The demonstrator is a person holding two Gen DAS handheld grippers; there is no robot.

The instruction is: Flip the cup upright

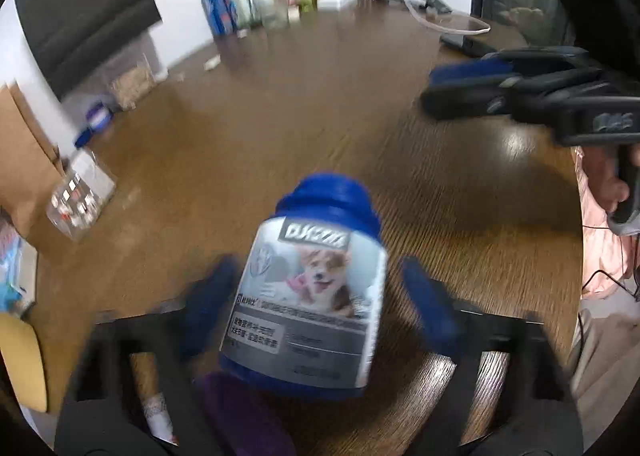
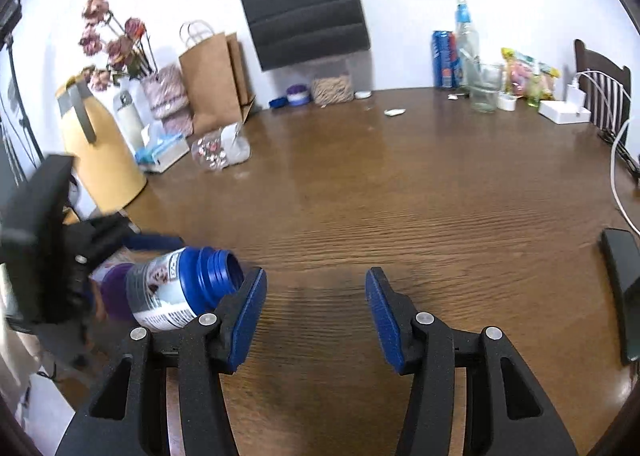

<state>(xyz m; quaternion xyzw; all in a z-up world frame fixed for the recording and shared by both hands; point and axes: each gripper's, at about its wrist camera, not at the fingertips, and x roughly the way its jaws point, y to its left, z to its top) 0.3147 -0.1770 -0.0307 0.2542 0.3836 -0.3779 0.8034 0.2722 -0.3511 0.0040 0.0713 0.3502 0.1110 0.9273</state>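
Note:
The cup (image 1: 308, 296) is a blue jar with a grey dog-picture label. It lies on its side on the brown wooden table (image 1: 320, 116), mouth pointing away from me. My left gripper (image 1: 316, 288) is open and straddles it, with one blue finger (image 1: 212, 296) close to each side and a small gap on the right. In the right wrist view the cup (image 2: 180, 288) lies at the lower left with its open mouth toward the right. My right gripper (image 2: 316, 304) is open and empty, just right of the mouth. A purple thing (image 2: 114, 288) lies behind the cup's base.
A dark phone (image 2: 624, 288) lies at the table's right edge beside a white cable (image 2: 616, 176). At the far edge stand a glass (image 2: 484, 92), bottles (image 2: 464, 40) and a white charger box (image 2: 564, 112). Paper bags (image 2: 208, 80), a yellow jug (image 2: 104, 152) and a plastic pouch (image 2: 220, 152) crowd the left.

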